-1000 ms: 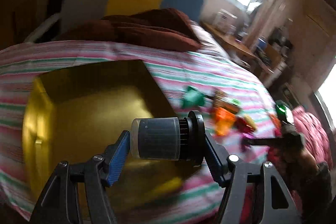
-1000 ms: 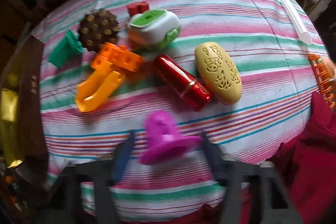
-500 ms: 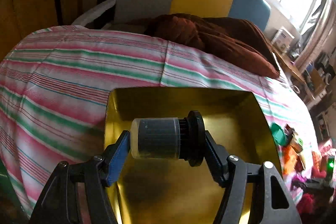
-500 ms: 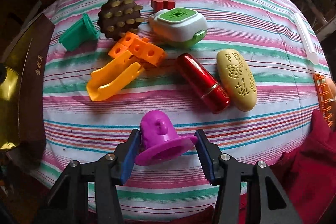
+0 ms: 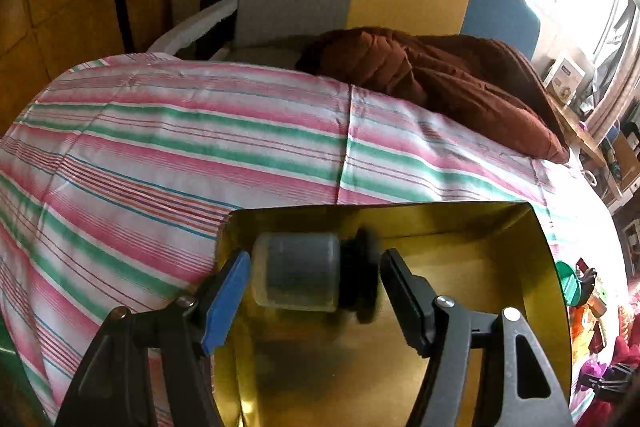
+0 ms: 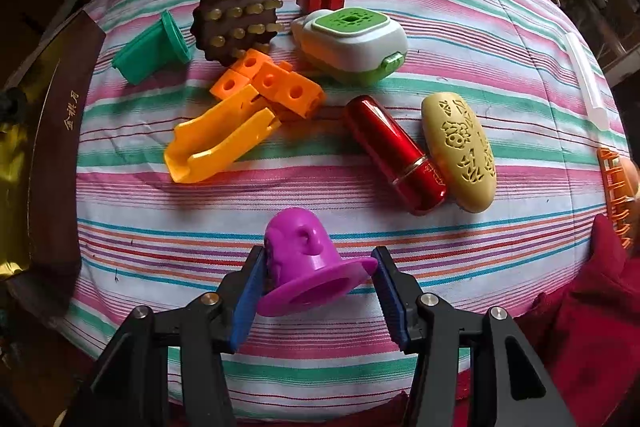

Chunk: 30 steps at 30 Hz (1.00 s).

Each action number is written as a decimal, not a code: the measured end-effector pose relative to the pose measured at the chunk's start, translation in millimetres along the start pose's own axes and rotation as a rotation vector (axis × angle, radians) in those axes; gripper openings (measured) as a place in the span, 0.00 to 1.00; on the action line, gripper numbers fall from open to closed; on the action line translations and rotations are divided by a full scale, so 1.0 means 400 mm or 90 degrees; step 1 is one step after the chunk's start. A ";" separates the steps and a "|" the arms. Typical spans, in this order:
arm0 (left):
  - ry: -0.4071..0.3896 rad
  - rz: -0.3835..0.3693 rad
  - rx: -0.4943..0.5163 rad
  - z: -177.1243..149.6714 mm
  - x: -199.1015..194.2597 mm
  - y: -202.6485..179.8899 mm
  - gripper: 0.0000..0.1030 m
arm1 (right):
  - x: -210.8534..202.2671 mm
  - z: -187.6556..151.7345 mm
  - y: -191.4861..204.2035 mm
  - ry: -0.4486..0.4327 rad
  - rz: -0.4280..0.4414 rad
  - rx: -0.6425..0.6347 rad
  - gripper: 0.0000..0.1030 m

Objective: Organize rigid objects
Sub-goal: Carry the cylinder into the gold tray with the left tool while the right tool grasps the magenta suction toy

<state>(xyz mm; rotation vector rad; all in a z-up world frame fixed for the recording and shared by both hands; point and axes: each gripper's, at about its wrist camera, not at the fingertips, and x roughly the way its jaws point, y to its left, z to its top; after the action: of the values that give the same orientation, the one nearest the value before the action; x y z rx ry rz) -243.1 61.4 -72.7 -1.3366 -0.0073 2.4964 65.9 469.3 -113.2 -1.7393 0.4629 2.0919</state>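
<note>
The right gripper [image 6: 318, 287] pinches a light, stiff purple plastic hat-shaped toy [image 6: 308, 263] by its brim, low over the striped bed [image 6: 460, 39]. The left gripper [image 5: 314, 285], fingers spread, hangs over a gold-lined box [image 5: 452, 255] as a grey capped cylinder [image 5: 300, 275], blurred, sits loose between them.

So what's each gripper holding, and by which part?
Left gripper holds nothing: jaws open, the grey bottle loose between them over the gold box. Right gripper pinches the purple toy, dome side against brim edge.
</note>
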 end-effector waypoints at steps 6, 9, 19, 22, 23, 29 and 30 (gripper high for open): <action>-0.034 -0.012 -0.020 -0.011 -0.060 0.031 0.79 | 0.024 0.005 0.042 0.003 -0.002 -0.008 0.52; -0.066 0.003 -0.030 -0.053 -0.124 0.029 0.79 | 0.019 0.000 0.077 0.001 -0.003 -0.009 0.52; -0.129 0.012 -0.043 -0.267 -0.320 -0.029 0.79 | 0.015 -0.053 0.111 0.000 -0.012 -0.017 0.52; -0.133 -0.004 -0.046 -0.302 -0.352 -0.045 0.79 | 0.013 -0.054 0.121 -0.004 -0.015 -0.018 0.52; -0.137 -0.005 -0.048 -0.309 -0.360 -0.046 0.79 | 0.011 -0.054 0.125 -0.004 -0.015 -0.018 0.52; -0.138 0.011 -0.030 -0.346 -0.389 -0.084 0.79 | 0.019 -0.058 0.133 -0.007 -0.004 -0.019 0.52; -0.136 0.014 -0.030 -0.352 -0.391 -0.089 0.79 | 0.018 -0.059 0.134 -0.008 -0.001 -0.019 0.52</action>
<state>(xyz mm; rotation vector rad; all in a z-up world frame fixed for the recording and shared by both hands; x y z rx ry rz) -38.2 33.2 -19.8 -1.0858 -0.0996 2.6606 59.0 411.5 -124.2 -1.7414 0.4301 2.1180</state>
